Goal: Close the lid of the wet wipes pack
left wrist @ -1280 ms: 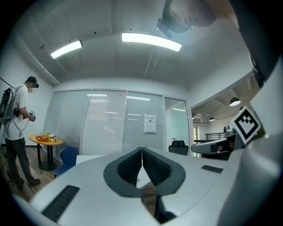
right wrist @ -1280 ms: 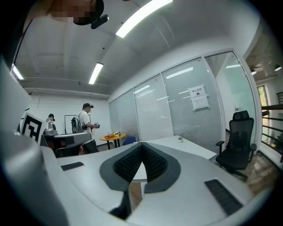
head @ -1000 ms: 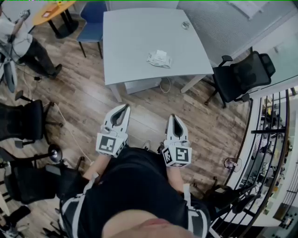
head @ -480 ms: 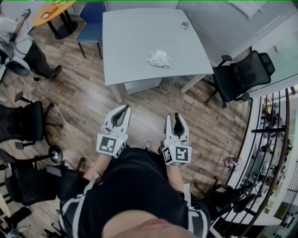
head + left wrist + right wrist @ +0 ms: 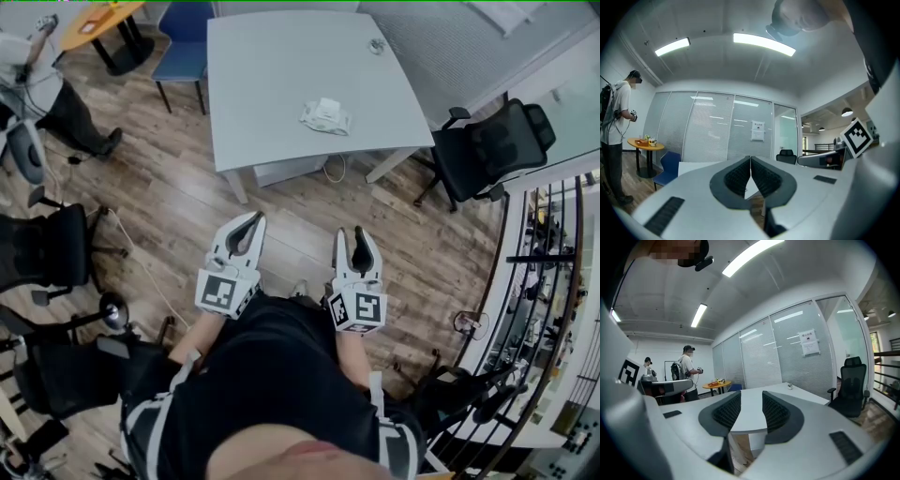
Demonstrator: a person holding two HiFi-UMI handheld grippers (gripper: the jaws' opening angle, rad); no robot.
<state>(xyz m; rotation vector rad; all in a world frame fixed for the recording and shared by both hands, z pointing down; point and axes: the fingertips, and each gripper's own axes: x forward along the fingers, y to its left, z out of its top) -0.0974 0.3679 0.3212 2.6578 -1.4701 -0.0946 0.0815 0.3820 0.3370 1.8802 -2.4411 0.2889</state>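
The white wet wipes pack lies on the grey table, near its front edge, far ahead of both grippers. I cannot make out how its lid stands from here. My left gripper is held close to the person's body over the wooden floor, its jaws shut with nothing between them; in the left gripper view its pads meet. My right gripper hangs beside it, jaws opening and empty, and the table top shows through the gap in the right gripper view.
A black office chair stands right of the table and a blue chair behind its left corner. A person stands at the far left by a round orange table. More black chairs crowd the left. A railing runs on the right.
The right gripper's jaws have gone from shut to apart. Both grippers have stayed in much the same place, and the left one stays shut.
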